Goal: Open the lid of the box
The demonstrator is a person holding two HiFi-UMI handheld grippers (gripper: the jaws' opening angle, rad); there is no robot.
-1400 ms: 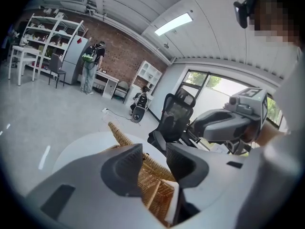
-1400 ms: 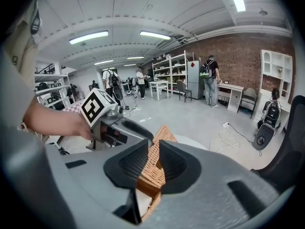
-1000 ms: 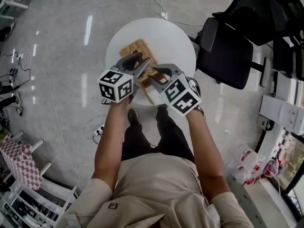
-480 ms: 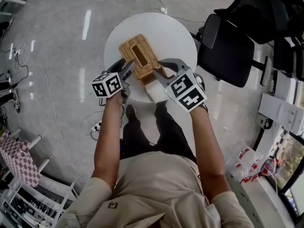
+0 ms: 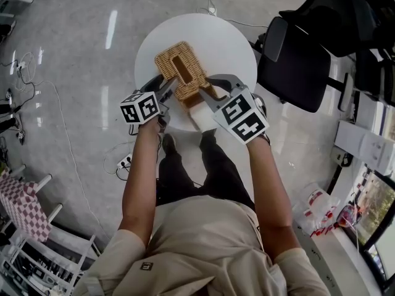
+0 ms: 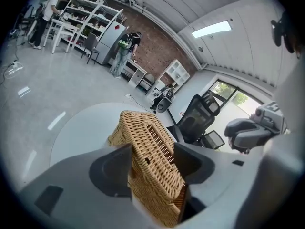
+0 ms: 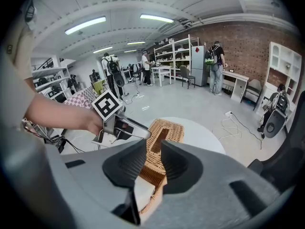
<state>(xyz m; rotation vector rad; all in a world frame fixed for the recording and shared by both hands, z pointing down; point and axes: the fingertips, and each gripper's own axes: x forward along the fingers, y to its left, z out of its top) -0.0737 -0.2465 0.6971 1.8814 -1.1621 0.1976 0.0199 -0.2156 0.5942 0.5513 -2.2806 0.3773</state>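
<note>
One wicker lid (image 5: 192, 79), one box (image 7: 153, 199) seemingly beneath, one round table (image 5: 228, 42)

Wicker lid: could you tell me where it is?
Head view: the wicker lid sits near the middle of the round white table, left of the black chair.

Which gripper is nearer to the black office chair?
Right. The right gripper, jaws just closing on the wicker lid, is on the side toward the black office chair. The left gripper, jaws just opening, lid between them, is on its other side.
</note>
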